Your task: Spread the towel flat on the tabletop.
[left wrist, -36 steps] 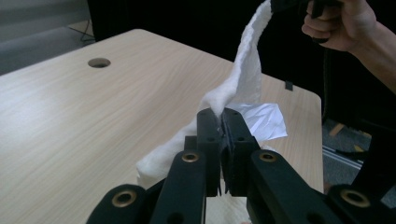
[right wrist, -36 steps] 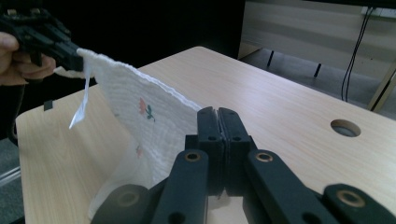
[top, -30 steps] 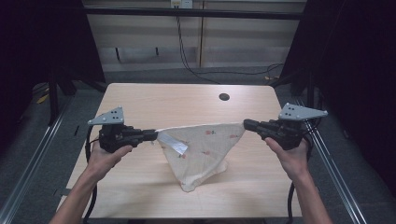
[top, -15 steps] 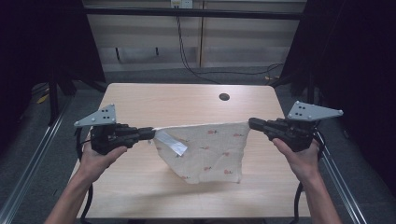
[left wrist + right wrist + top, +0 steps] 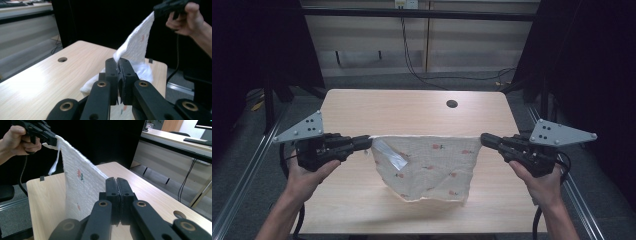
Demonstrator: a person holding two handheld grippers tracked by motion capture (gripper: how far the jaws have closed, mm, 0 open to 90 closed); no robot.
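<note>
I hold a white cloth (image 5: 427, 167) stretched between my two grippers above the counter (image 5: 412, 107), its top edge pulled into a straight, nearly level line from one corner to the other. My left gripper (image 5: 367, 143) has its jaws clenched on the cloth's left top corner; in the left gripper view (image 5: 119, 65) the fabric rises from between the closed jaws and runs up to the far gripper (image 5: 160, 10) in my other hand (image 5: 186, 20). My right gripper (image 5: 486, 140) has its jaws clenched on the right top corner; in the right gripper view (image 5: 117, 185) the cloth (image 5: 80, 187) sweeps from the closed jaws across to the left gripper (image 5: 53, 138), gripped in my left hand (image 5: 18, 138). The cloth hangs down from the taut edge, small red and green printed motifs scattered over it, and its left side is folded back on itself in a grey strip. Its lower edge sags toward the near part of the counter and casts a shadow on the light wood; whether it touches the surface I cannot tell. A round dark hole (image 5: 452, 104) sits in the counter well beyond the cloth, toward the far right. My hands (image 5: 307, 175) grip the tools from the near side, a grey three-cornered plate on top of each.
</note>
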